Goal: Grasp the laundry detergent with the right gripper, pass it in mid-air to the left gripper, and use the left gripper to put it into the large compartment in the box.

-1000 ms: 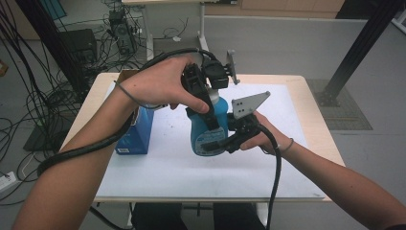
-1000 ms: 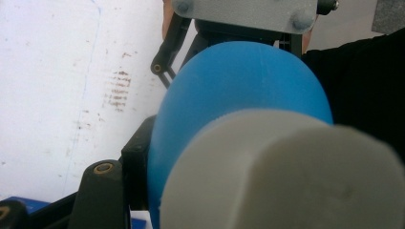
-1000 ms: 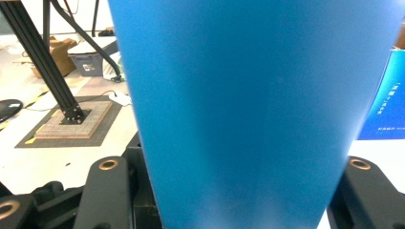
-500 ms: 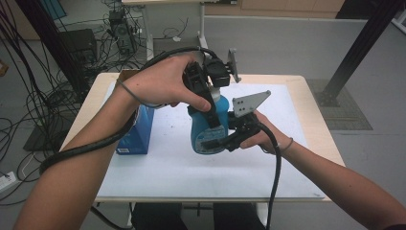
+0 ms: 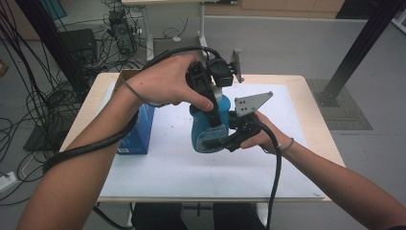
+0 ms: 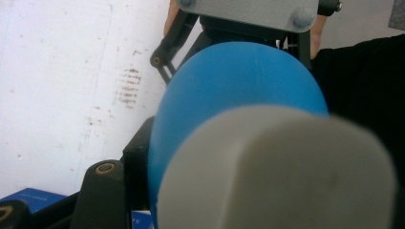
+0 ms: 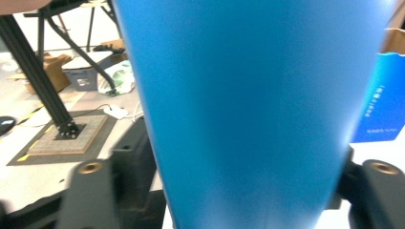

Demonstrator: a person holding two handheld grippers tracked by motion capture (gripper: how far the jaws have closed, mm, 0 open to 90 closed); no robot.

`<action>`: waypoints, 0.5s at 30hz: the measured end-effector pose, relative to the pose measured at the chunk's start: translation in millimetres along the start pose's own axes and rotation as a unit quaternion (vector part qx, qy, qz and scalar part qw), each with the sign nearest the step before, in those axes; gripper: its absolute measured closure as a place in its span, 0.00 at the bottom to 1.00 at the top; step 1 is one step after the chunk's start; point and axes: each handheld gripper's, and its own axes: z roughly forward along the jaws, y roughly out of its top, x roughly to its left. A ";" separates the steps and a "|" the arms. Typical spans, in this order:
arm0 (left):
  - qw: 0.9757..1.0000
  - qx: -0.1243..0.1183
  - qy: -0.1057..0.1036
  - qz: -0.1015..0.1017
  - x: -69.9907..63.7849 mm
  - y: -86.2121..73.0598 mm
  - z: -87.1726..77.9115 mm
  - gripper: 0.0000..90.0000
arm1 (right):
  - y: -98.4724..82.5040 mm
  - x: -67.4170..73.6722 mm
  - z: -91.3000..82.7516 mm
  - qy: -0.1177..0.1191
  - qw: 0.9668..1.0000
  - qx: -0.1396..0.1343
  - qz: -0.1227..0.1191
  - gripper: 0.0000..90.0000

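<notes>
Left hand-held gripper [image 5: 214,103]: brought down from above over the top of the blue bottle [image 5: 207,125]; its jaws are closed on the bottle's grey cap [image 6: 277,171], at the upper end.
Right hand-held gripper [image 5: 225,142]: brought in level from the right at the lower body of the bottle; its jaws have just been opening, with the bottle between them; whether the pads press on the blue wall cannot be told.
Bottle, place: held upright just above or on the white mat [image 5: 158,163] near the middle of the worktop [image 5: 313,120]; contact of its base with the mat cannot be told.
Long axis: vertical, cap up, base down; the left tool lies along this axis, the right tool across it.
Direction from each tool: the bottle lies below the left one and to the left of the right one.
Nearer hand: both are at the bottle; the left at the cap, the right at the base.
Judgement: a twist of the cap against a steadied body seems to be in hand, so the coming move turns on the two tools staying crossed on one axis.
Counts: one bottle, one cap, one dark blue box [image 5: 136,134] left of the bottle, two tools, one mat.
</notes>
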 end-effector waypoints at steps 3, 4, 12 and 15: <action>1.000 0.006 0.003 -0.005 1.2 -1.0 2.1 0.43 | -1.3 -0.9 -1.2 0.004 1.000 0.000 0.012 0.21; 1.000 0.004 0.004 -0.006 1.6 -1.2 2.4 0.43 | -2.3 -1.2 -2.1 0.005 1.000 0.001 0.017 0.15; 1.000 0.007 0.003 -0.014 4.0 -3.0 4.4 0.42 | -5.3 -2.7 -3.0 -0.015 1.000 0.006 0.012 0.01; 1.000 0.008 0.002 -0.014 3.6 -3.1 3.8 0.42 | -4.6 -3.2 -3.8 -0.018 1.000 0.012 0.010 0.01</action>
